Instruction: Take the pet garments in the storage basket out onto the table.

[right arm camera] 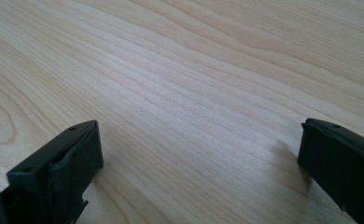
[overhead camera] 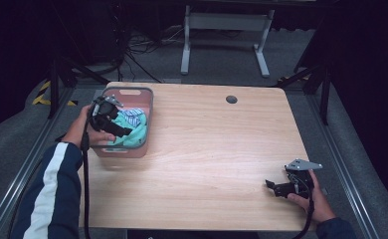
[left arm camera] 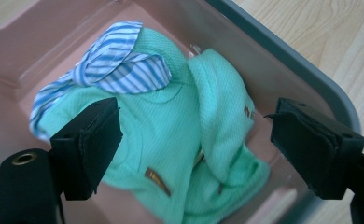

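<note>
Hovering over a pink plastic bin with a grey rim [overhead camera: 146, 107] at the left side of a light wooden desk [overhead camera: 217, 149], the left claw [overhead camera: 113, 123] has its jaws spread wide and grips nothing. In the left gripper view the jaws straddle a crumpled mint-green knit garment [left arm camera: 180, 140] lying inside the bin, with a blue-and-white striped cloth [left arm camera: 115, 70] draped over its far edge. The right claw [overhead camera: 276, 188] rests low near the desk's front right corner, well apart from the bin, jaws also wide and empty. This looks like the reach before a grasp. The next move likely calls for lowering the left claw onto the green fabric and closing on a fold.
</note>
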`<state>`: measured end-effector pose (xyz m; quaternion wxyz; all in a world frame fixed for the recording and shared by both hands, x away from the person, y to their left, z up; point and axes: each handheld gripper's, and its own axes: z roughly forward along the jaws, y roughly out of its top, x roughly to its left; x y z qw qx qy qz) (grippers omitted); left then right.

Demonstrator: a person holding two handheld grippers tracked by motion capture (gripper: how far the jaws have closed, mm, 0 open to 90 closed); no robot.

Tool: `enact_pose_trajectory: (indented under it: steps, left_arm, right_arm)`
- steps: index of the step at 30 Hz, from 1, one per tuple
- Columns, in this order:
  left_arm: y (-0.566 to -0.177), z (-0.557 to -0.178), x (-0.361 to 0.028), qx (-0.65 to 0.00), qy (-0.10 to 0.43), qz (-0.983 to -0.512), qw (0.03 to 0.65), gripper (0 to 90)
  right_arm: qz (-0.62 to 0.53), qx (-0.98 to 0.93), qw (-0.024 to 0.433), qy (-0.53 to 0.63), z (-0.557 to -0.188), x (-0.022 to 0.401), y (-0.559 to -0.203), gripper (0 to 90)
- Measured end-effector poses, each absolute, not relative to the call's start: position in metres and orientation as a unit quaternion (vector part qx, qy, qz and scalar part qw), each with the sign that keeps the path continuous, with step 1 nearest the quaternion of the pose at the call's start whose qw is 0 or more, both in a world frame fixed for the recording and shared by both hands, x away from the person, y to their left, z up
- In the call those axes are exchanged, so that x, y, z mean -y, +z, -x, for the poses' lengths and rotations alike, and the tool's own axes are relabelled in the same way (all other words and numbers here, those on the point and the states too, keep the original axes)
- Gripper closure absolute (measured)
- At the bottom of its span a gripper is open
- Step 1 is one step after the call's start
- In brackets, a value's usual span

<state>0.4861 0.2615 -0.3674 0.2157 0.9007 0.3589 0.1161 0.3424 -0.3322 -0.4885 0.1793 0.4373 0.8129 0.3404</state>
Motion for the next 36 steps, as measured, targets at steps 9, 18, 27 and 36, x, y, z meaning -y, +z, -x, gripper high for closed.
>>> enact_pose_trajectory:
  steps: [9, 18, 27, 36]
  left_arm:
    - [-0.398, -0.529, -0.237, -0.368, 0.078, -0.919, 0.120, 18.0]
    - [-0.439, -0.547, -0.230, -0.394, 0.028, -0.918, 0.031, 14.0]
    - [-0.439, -0.549, -0.232, -0.408, 0.019, -0.912, 0.037, 14.3]
    - [-0.417, -0.540, -0.235, -0.415, 0.082, -0.905, 0.052, 78.5]
  right_arm:
    - [-0.439, -0.812, 0.178, 0.341, -0.343, 0.332, -0.488, 0.3]
    - [-0.440, -0.811, 0.179, 0.340, -0.342, 0.332, -0.488, 0.4]
    - [-0.441, -0.811, 0.180, 0.340, -0.342, 0.331, -0.488, 0.5]
    - [-0.441, -0.811, 0.182, 0.339, -0.342, 0.331, -0.488, 0.6]
